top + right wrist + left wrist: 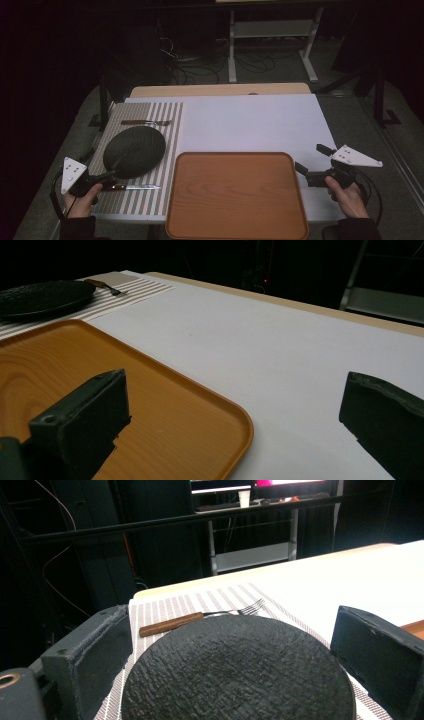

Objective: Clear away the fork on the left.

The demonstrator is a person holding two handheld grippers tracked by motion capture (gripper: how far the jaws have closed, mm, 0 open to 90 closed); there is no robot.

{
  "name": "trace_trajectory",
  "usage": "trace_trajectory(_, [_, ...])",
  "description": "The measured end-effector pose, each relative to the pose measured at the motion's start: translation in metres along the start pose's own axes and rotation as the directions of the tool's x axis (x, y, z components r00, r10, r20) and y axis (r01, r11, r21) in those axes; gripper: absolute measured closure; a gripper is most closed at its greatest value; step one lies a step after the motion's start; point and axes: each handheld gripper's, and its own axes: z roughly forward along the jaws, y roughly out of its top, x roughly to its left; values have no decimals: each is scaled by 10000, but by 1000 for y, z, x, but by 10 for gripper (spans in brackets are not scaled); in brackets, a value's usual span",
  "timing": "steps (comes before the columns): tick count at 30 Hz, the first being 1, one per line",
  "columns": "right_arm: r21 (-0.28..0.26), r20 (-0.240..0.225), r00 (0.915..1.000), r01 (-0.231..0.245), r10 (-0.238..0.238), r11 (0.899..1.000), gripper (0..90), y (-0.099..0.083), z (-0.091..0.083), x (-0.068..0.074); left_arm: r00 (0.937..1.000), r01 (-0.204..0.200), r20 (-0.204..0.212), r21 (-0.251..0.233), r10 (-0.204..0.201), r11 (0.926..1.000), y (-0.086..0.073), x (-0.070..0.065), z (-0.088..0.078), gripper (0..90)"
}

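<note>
A dark, rough-textured round plate [134, 151] [235, 675] lies on a striped placemat [172, 145]. My left gripper [104, 181] [232, 616] is open at the plate's near left rim, its jaws wide apart on either side of the plate in the left gripper view. A wooden-handled fork [145, 122] [200, 618] lies beyond the plate, and a wooden-handled knife [134, 187] lies in front of it. My right gripper [312, 158] [235, 377] stands open and empty by the right edge of an orange wooden tray [236, 195] [165, 405].
A white sheet [250, 122] [280, 340] covers the middle and right of the table. The tray overhangs the table's front edge. Beyond the table are a dark floor with cables [200, 65] and a white metal stand [272, 30].
</note>
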Motion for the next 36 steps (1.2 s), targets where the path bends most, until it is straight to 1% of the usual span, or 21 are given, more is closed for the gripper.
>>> trace_trajectory(4, [6,-11,10000,0,0,10000,0,0,0,0,10000,85,4,-62,-85,9999,0,0,0,26])
trace_trajectory(11, [37,2,10000,27,-27,10000,0,0,0,1,10000,68,-2,-86,-68,9999,1,-1,-2,26])
trace_trajectory(15, [164,8,10000,76,-76,9998,0,-1,0,2,9999,99,137,-129,-97,9999,5,-3,-2,26])
trace_trajectory(18, [257,19,9998,178,-178,9995,0,-1,1,2,9993,32,383,-88,-29,10000,7,-5,-1,26])
trace_trajectory(19, [280,20,9998,195,-196,9994,0,-1,1,3,9986,-10,528,16,10,10000,8,-5,0,26])
trace_trajectory(20, [299,31,9998,204,-205,9993,0,-1,1,3,9972,-318,685,211,303,9993,8,-5,2,26])
trace_trajectory(21, [327,48,9998,216,-218,9992,0,-1,1,3,9972,-318,685,211,303,9993,8,-5,2,26])
trace_trajectory(23, [360,67,9997,221,-224,9991,0,-2,1,3,9954,-608,762,403,576,9973,8,-4,4,26])
trace_trajectory(25, [391,90,9997,226,-230,9990,0,-2,1,3,9933,-794,885,581,741,9952,10,0,6,26])
trace_trajectory(30, [421,173,9996,202,-210,9989,0,-3,0,3,9913,-914,1007,662,845,9936,15,6,8,26])
trace_trajectory(32, [423,245,9994,229,-239,9988,0,-3,-1,3,9884,-1119,1112,734,1034,9910,19,8,10,26])
trace_trajectory(33, [428,313,9993,206,-220,9989,0,-3,-2,3,9851,-1308,1227,775,1207,9884,24,10,13,26])
trace_trajectory(34, [422,317,9993,193,-207,9989,0,-3,-2,3,9831,-1422,1276,806,1313,9865,26,10,15,26])
trace_trajectory(35, [425,325,9993,188,-202,9989,0,-3,-2,3,9817,-1478,1334,810,1362,9857,29,11,17,26])
trace_trajectory(36, [440,340,9992,184,-199,9989,0,-4,-2,3,9817,-1478,1334,810,1362,9857,29,11,17,26])
